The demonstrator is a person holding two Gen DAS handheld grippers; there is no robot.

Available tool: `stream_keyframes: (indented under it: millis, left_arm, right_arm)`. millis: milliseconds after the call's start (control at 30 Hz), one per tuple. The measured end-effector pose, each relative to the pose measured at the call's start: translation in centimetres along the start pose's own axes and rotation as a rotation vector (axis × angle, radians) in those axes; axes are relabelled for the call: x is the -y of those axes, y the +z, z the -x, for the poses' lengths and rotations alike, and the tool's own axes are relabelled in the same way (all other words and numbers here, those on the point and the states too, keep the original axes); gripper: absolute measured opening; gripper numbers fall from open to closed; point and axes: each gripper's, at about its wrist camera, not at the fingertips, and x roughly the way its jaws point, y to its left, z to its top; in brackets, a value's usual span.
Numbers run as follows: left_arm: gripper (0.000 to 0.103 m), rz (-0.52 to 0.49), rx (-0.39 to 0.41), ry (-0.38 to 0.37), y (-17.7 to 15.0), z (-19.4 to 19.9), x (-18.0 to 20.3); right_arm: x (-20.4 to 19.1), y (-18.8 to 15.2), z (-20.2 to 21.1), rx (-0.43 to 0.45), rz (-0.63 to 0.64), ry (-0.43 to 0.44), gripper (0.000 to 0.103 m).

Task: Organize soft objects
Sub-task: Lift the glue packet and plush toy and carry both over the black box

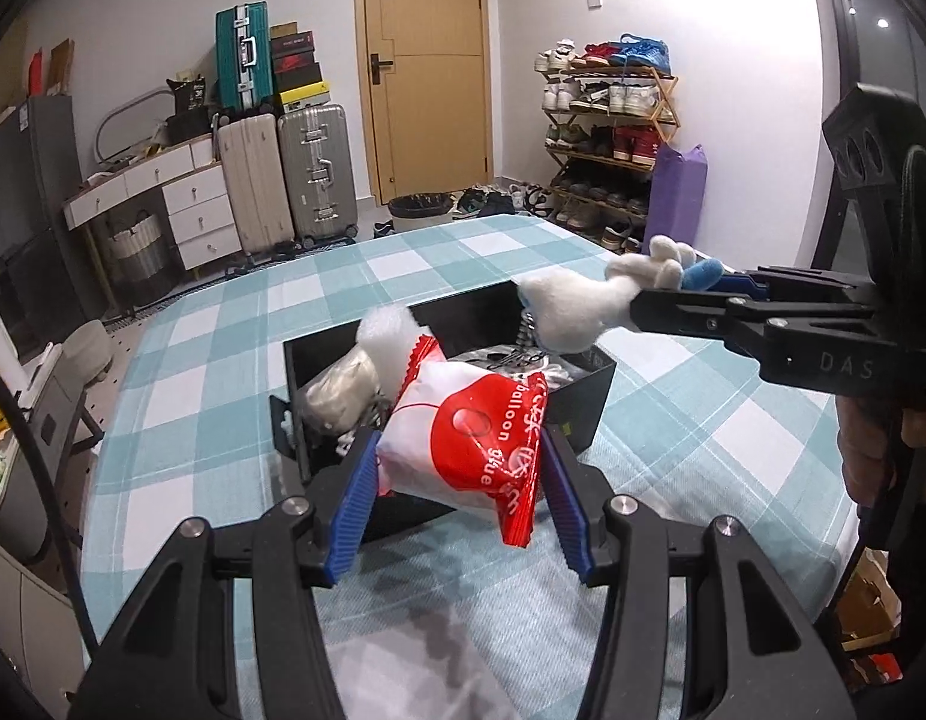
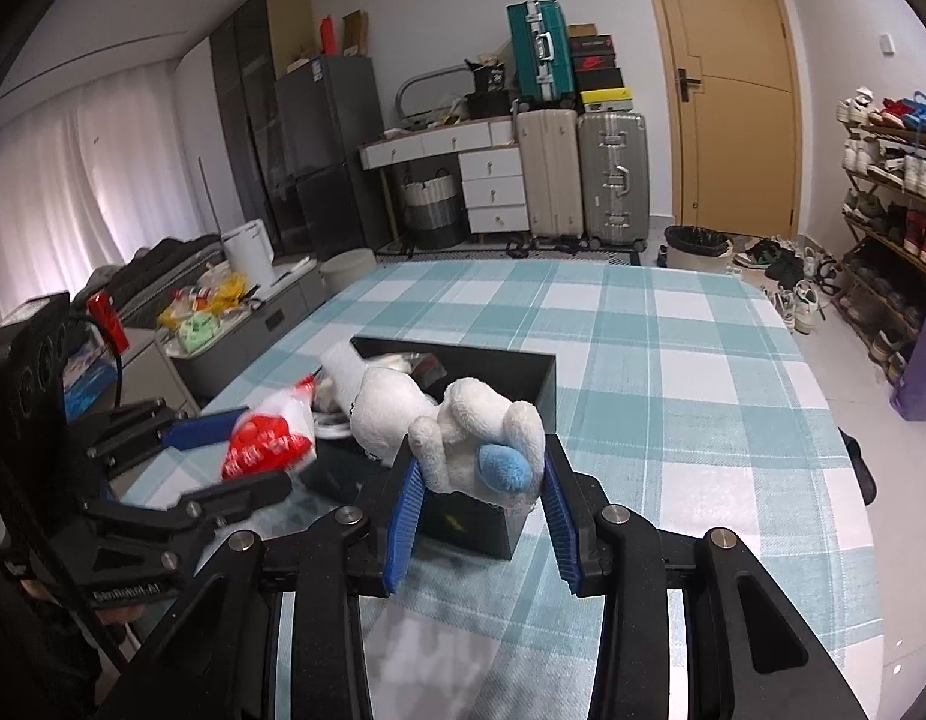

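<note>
Both jaws are clenched on soft things: the left gripper (image 1: 460, 474) squeezes a red-and-white packet (image 1: 469, 444) between its blue pads, and the right gripper (image 2: 478, 501) pinches a white plush (image 2: 463, 426) with a blue patch. Each load hangs in the air above the black box (image 1: 577, 402), which sits mid-bed on the checked sheet (image 1: 223, 324), clear of its edges. Inside the box lie more soft items, among them a pale bundle (image 1: 337, 390) at its left end.
</note>
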Motion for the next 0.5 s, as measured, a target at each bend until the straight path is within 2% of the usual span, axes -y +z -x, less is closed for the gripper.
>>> stream_keyframes:
  millis: [233, 500]
  left_arm:
    - [0.052, -0.011, -0.022, 0.014, 0.5, -1.2, -0.2]
    - [0.052, -0.001, -0.027, 0.028, 0.9, -2.0, -1.0]
  right_arm:
    - [0.3, 1.1, -0.9, -0.005, -0.01, -0.033, 0.038]
    - [1.0, 1.4, -2.5, -0.018, -0.023, -0.029, 0.038]
